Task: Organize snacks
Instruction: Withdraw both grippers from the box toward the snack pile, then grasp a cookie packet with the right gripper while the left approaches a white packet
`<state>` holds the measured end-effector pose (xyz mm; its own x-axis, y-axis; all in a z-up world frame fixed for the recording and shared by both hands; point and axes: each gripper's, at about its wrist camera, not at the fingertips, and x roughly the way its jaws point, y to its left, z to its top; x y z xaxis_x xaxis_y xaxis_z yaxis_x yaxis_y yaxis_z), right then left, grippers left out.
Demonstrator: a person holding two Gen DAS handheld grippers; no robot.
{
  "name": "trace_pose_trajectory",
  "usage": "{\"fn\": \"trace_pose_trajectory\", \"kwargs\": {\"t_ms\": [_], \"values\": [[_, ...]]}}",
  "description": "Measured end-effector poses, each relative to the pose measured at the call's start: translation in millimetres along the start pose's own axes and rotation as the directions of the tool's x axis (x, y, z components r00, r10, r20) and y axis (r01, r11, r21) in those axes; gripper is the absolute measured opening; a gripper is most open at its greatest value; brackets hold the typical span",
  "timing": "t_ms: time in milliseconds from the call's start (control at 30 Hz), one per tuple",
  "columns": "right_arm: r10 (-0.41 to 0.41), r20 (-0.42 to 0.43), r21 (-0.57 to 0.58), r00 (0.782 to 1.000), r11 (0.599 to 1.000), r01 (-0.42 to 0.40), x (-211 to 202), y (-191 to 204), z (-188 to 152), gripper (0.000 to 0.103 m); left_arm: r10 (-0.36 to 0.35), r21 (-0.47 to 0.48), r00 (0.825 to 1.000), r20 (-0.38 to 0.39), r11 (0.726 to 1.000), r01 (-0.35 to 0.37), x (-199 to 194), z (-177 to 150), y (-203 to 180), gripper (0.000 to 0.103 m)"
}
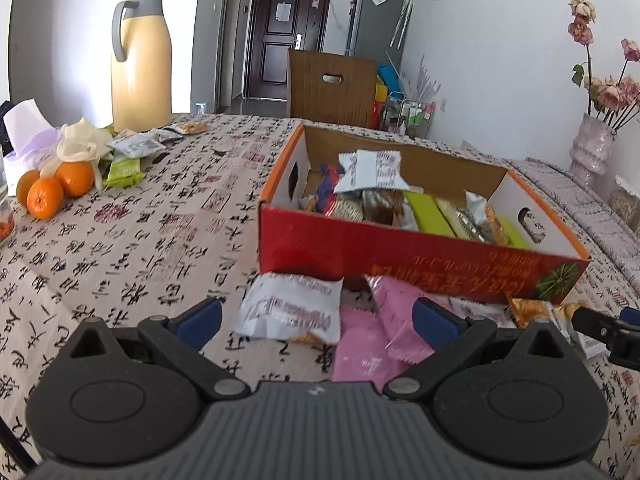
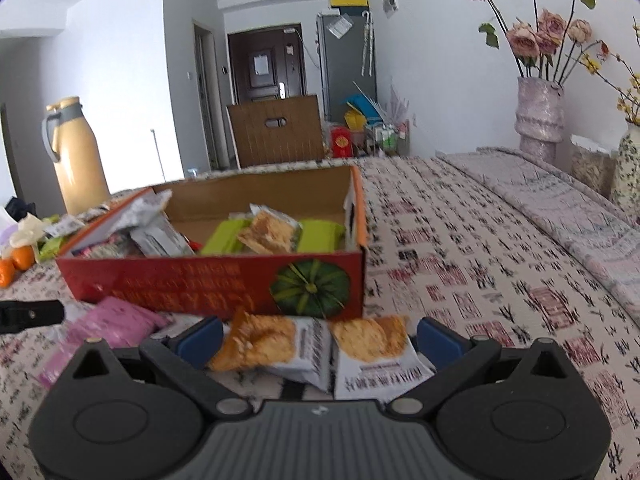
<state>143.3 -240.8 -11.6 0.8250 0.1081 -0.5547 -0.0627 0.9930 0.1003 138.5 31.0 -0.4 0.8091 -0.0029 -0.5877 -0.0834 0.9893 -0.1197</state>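
Observation:
A red cardboard box (image 1: 360,248) holds several snack packets; it also shows in the right wrist view (image 2: 192,280). My left gripper (image 1: 316,320) is open, its jaws either side of a white snack packet (image 1: 292,310) and a pink packet (image 1: 372,332) lying on the table in front of the box. My right gripper (image 2: 320,338) is open, its jaws around two white cracker packets (image 2: 264,344) (image 2: 372,350) lying before the box. The pink packet (image 2: 108,326) lies to the left there. Neither gripper holds anything.
A yellow thermos jug (image 1: 140,60), three oranges (image 1: 52,188), a tissue pack (image 1: 24,136) and more snack packets (image 1: 136,148) sit at the table's far left. Flower vases (image 2: 540,120) stand at the right. A patterned tablecloth (image 2: 480,260) covers the table. A chair back (image 1: 332,88) stands behind.

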Motion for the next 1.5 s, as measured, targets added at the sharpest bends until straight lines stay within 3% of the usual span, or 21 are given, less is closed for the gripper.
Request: {"fn": "trace_pose_trajectory", "kwargs": {"t_ms": [467,900,1000,1267,1333,1400,1500], "values": [[-0.083,-0.067,-0.024,0.994,0.996,0.081,11.9,-22.0,-2.5,0.103,-0.039,-0.019,0.999,0.023,0.999,0.04,6.8,-4.2,5.9,0.103],[-0.125,-0.145,-0.038,0.981,0.992,0.12,47.4,-37.5,1.8,0.101,-0.052,-0.033,0.998,0.017,0.998,0.053,13.1,-7.1,7.5,0.103],[-0.105,-0.163,0.0,0.981,0.994,0.107,54.1,-43.0,2.2,0.095,-0.053,-0.033,0.999,0.014,0.998,0.053,13.9,-7.9,6.7,0.103],[-0.08,-0.131,-0.031,0.988,0.997,0.076,52.2,-35.9,0.0,0.078,-0.061,-0.033,0.998,0.009,0.998,0.061,15.7,-8.7,5.8,0.103],[-0.065,-0.125,-0.04,0.99,0.997,0.06,50.5,-34.2,-0.4,0.07,-0.061,-0.033,0.998,0.009,0.998,0.061,15.6,-8.7,5.7,0.103],[-0.049,-0.118,-0.051,0.992,0.998,0.043,48.7,-31.5,-0.5,0.052,-0.058,-0.032,0.998,0.01,0.998,0.059,15.7,-8.7,5.7,0.103],[-0.037,-0.114,-0.071,0.993,0.997,0.029,46.3,-28.1,-0.3,0.049,-0.057,-0.034,0.998,0.006,0.998,0.057,16.0,-9.1,5.4,0.103]]}}
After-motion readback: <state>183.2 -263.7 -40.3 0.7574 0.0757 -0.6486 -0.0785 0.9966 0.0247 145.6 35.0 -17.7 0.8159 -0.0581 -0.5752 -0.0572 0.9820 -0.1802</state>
